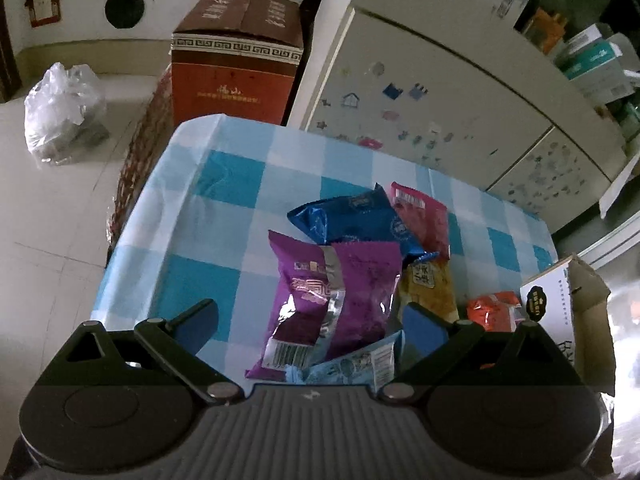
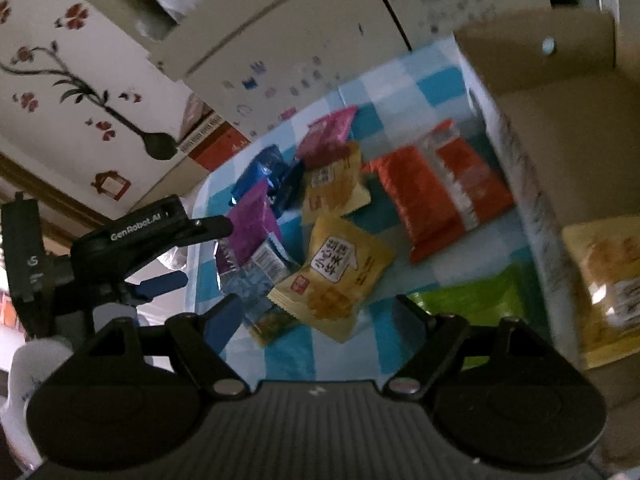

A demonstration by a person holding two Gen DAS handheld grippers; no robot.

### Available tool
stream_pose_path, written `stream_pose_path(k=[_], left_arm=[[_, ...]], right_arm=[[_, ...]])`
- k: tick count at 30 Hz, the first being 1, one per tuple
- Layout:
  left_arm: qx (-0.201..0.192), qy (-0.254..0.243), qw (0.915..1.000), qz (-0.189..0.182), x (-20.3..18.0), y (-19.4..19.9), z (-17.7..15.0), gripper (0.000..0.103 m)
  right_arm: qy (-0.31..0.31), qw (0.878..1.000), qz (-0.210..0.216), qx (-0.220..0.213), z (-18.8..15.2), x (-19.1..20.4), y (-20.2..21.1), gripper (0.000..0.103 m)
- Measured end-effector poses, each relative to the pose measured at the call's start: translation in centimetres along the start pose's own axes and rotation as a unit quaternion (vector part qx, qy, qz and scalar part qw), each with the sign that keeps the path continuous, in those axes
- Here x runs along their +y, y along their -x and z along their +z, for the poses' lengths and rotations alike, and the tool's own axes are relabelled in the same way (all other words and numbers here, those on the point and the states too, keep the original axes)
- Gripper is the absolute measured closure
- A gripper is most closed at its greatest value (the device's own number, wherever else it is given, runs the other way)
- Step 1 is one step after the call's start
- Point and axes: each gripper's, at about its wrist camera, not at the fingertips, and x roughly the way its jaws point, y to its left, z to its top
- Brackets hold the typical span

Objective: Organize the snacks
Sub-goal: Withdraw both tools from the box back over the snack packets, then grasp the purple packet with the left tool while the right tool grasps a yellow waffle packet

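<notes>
Your cardboard box (image 2: 560,128) waits open beside the pile, 1 yellow packet already inside. The snack heap (image 1: 352,264) stays on the checked cloth. Both your left gripper (image 1: 308,320) and right gripper (image 2: 320,316) hang wide, empty.

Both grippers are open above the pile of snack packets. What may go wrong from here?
1. The purple packet overlaps the dark blue packet and a light blue one, so the wide-open left hand-held gripper may pinch two together.
2. Both tools hover over one pile; the right hand-held gripper may bump the left.
</notes>
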Motion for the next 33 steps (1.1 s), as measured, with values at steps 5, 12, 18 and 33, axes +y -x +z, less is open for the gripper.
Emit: stream_pose_path(k=[5,12,18,33], left_arm=[[0.012,-0.015,0.9998,-0.002,-0.8,-1.4,0.1,0.003],[0.006,-0.037,0.9993,0.005,-1.8,-2.8,0.3,0.003],[0.018,-0.037,0.9990,0.015,-1.8,-4.4,0.3,0.003],[0.026,-0.032,0.9985,0.035,-1.3,-5.5,-0.2,0.014]], right_arm=[[-0.031,0.999,-0.012,0.015,0.1,-0.2,-2.3,0.021],[-0.067,0.997,-0.021,0.013,0.9,-1.0,-4.6,0.021],[-0.052,0.998,-0.035,0.007,1.3,-0.4,-6.1,0.019],[0.029,0.997,-0.073,-0.008,0.5,1.4,-6.5,0.052]])
